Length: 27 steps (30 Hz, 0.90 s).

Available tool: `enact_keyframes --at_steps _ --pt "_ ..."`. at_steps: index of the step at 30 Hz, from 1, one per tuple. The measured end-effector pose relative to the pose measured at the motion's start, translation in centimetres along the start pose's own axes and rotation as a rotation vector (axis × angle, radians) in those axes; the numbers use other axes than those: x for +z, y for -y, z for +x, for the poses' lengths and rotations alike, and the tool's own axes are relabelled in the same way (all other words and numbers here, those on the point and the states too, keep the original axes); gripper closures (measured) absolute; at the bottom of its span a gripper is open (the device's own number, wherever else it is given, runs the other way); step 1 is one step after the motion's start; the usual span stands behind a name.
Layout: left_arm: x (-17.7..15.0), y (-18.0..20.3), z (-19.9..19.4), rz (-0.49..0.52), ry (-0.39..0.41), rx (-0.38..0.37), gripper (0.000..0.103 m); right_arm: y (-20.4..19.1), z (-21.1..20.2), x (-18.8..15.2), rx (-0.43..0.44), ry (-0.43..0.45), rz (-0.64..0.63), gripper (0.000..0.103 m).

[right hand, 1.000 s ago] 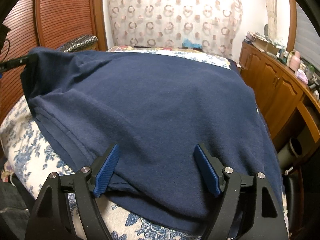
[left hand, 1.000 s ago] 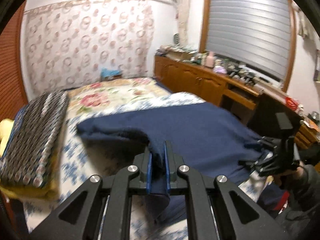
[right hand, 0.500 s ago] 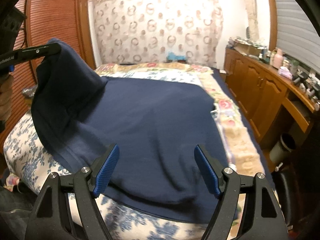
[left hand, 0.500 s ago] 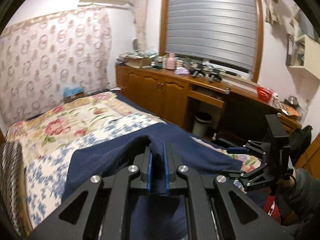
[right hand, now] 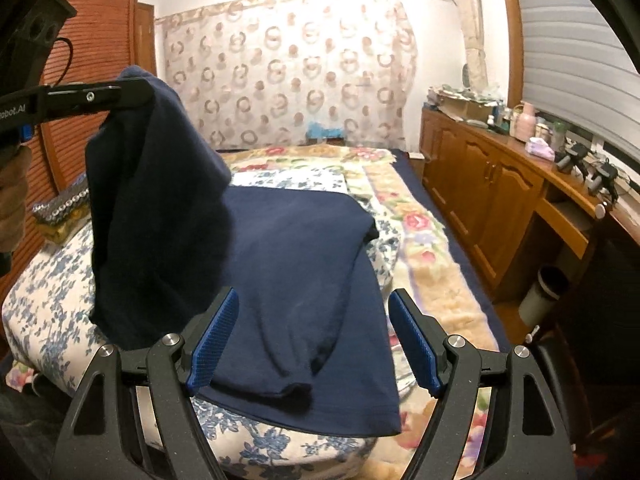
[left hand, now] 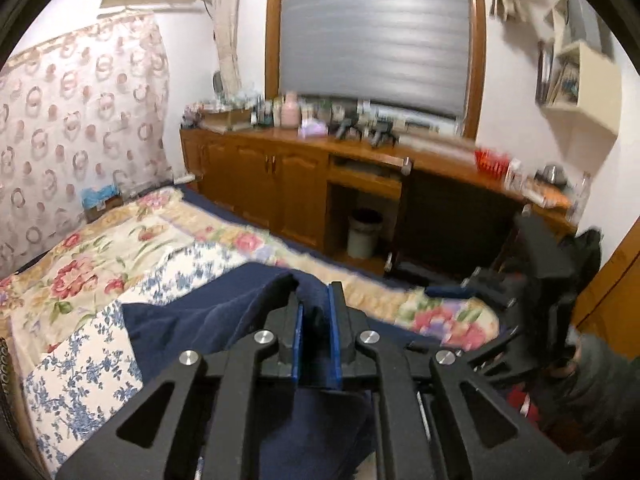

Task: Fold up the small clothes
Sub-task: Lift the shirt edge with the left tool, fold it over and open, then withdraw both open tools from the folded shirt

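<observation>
- The dark navy knit garment (right hand: 296,280) lay spread over the near end of the bed, its near hem hanging at the mattress edge, while one left corner of it was lifted into the air.
- At far left, a stack of folded bedding with a metallic studded cover (right hand: 60,210) sat on the bed beside the reddish slatted wooden door (right hand: 92,40).
- The left gripper (left hand: 316,340) was clamped on that raised corner; in its own view a fold of navy cloth sat between the blue pads, and its jaws had just been easing apart slightly with the cloth between them.
- The blue-and-white floral bedcover (right hand: 48,304) lay under the garment, with a rose-patterned cream blanket (left hand: 100,256) spread farther up the bed.
- The right gripper (right hand: 314,340) hovered over the garment's near hem, its jaws spread wide on either side of the cloth, with no pad seen pressing on it.
- The ring-patterned pale curtain (right hand: 288,68) covered the far wall.
- On the right, a long wooden cabinet (right hand: 492,184) with a cluttered top ran along the wall under the grey roller shutter (left hand: 376,32).
</observation>
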<state>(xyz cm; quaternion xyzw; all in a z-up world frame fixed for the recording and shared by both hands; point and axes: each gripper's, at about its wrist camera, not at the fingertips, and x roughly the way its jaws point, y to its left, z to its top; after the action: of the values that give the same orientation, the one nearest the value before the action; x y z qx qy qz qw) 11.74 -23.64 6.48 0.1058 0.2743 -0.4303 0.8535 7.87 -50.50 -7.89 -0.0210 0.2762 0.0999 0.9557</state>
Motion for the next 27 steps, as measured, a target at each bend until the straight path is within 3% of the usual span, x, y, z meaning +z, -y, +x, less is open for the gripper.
enact_keyframes --at_steps 1,6,10,27 --pt "-0.1 -0.3 0.4 -0.009 -0.015 -0.008 0.090 0.1 0.1 -0.1 -0.001 -0.003 0.001 0.024" --pt "-2.3 -2.4 0.9 -0.058 -0.054 0.017 0.059 0.4 0.8 -0.4 -0.005 -0.021 0.001 0.024" --pt "-4.4 -4.7 -0.3 -0.104 -0.056 0.062 0.048 0.1 1.5 -0.2 -0.004 -0.031 -0.005 0.024" --pt "-12.1 -12.3 -4.9 -0.257 -0.042 0.263 0.047 -5.3 5.4 3.0 0.070 -0.047 -0.141 0.024"
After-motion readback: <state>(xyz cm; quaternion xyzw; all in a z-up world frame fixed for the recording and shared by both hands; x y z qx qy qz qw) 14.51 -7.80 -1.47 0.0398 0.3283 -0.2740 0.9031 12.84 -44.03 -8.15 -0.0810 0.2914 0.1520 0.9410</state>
